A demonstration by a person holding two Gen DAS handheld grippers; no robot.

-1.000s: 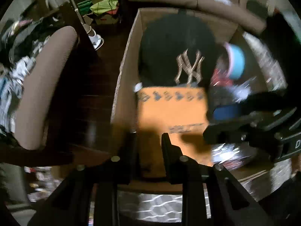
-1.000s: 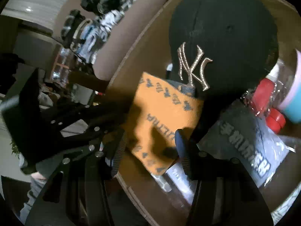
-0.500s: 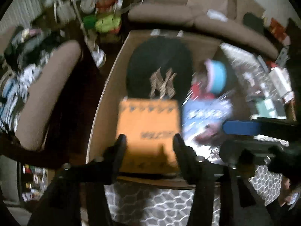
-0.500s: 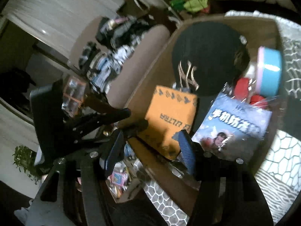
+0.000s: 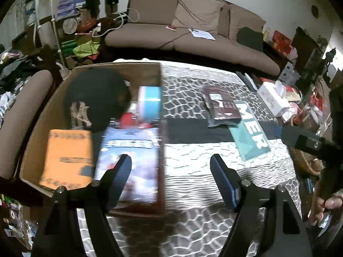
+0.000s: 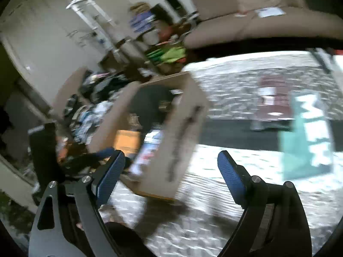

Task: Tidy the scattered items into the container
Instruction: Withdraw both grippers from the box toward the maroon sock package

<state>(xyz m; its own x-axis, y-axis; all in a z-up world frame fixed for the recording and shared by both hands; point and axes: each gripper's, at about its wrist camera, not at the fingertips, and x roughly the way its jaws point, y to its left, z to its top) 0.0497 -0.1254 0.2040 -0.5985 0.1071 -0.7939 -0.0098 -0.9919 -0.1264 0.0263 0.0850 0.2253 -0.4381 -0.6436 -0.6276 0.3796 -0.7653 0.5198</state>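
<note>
A cardboard box stands on the patterned table at the left. It holds a black NY cap, an orange pack, a blue printed packet, a blue-lidded jar and something red. A maroon packet and a teal "MER" packet lie on the table to the right. My left gripper is open and empty above the box's right wall. My right gripper is open and empty beside the box; the teal packet and maroon packet show blurred to its right.
A white tissue box sits at the table's far right among clutter. A brown sofa runs behind the table. A brown chair with clothes stands left of the box. A dark strip crosses the tablecloth.
Both grippers have pulled back and up out of the box and swung right. Both jaws have opened wider. The orange pack stays in the box.
</note>
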